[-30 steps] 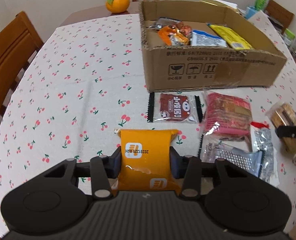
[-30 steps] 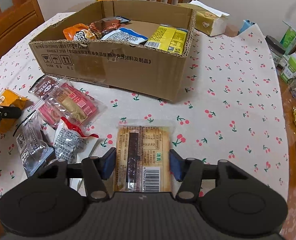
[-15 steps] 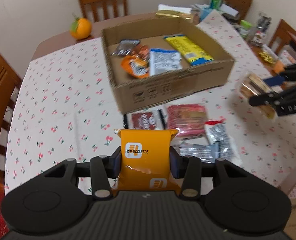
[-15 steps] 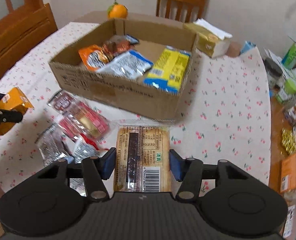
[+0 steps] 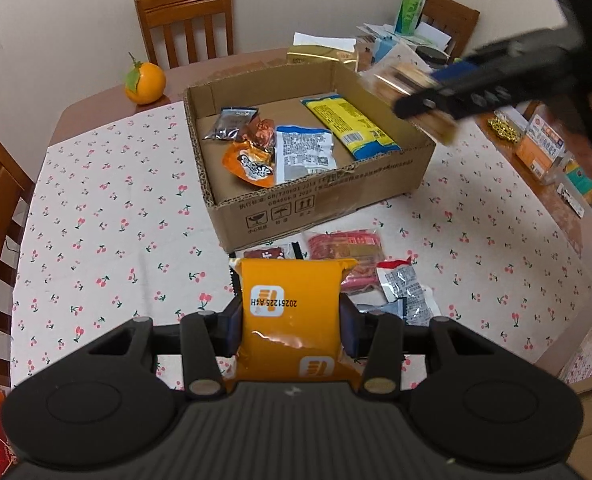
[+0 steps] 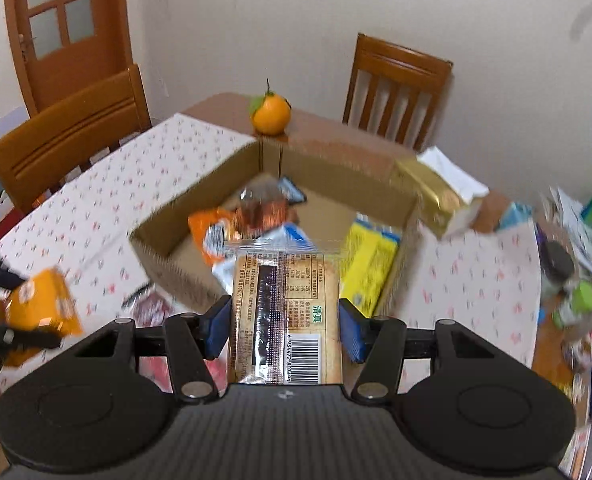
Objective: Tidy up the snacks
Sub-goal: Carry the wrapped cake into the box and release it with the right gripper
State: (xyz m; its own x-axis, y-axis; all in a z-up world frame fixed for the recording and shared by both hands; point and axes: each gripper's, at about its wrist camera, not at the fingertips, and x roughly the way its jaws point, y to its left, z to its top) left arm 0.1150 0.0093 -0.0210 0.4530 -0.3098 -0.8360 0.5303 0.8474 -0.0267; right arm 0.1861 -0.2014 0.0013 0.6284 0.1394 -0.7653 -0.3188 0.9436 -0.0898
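Observation:
My left gripper (image 5: 291, 326) is shut on an orange snack packet (image 5: 292, 312), held in the air in front of the open cardboard box (image 5: 335, 196). My right gripper (image 6: 284, 326) is shut on a tan cracker packet (image 6: 286, 312) with a barcode, raised above the box (image 6: 176, 268) near its right side. In the left wrist view the right gripper (image 5: 435, 96) carries that packet (image 5: 403, 80) over the box's right wall. The box holds several packets, among them a yellow one (image 5: 349, 124), a blue-white one (image 5: 303, 152) and an orange one (image 5: 252, 164).
Loose packets lie on the cherry-print cloth (image 5: 108, 216) in front of the box: a red one (image 5: 347, 248) and silvery ones (image 5: 407, 292). An orange fruit (image 5: 144, 82) sits at the table's far edge. Wooden chairs (image 5: 184, 20) surround it. Clutter (image 5: 543, 152) crowds the right side.
Both grippers rose with their packets. The right one moved from the table's right side up over the box's right wall. The box now shows from higher up in both views.

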